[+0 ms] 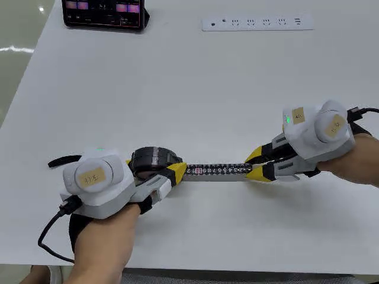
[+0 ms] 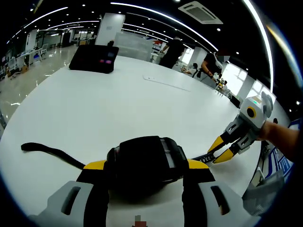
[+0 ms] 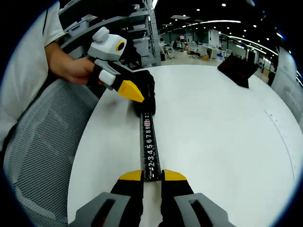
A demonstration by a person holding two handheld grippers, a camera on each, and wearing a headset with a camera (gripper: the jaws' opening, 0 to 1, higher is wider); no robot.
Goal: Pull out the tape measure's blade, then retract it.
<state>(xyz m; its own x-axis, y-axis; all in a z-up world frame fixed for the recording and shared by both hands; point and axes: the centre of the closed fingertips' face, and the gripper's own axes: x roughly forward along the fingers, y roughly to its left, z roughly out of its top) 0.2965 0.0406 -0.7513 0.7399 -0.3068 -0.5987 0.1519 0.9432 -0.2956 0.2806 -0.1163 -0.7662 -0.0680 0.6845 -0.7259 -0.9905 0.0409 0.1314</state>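
- The left gripper [image 1: 151, 167] has its fingers [image 1: 176, 172] clamped on the tape measure [image 1: 155, 158], which sits on the desk [image 1: 189, 89] at 7 o'clock in the head view.
- The right gripper [image 1: 254, 165], fingers narrow, pinches the blade [image 1: 216, 170] end at 3 o'clock of the case.
- The blade is partly out. I judge the pull half-made and the retraction not yet done.

Black tape measure [image 1: 153, 160] lies left on the white desk [image 1: 207, 89], blade [image 1: 216, 170] running right; dark tablet [image 1: 105, 13], white power strip [image 1: 257, 23] behind.
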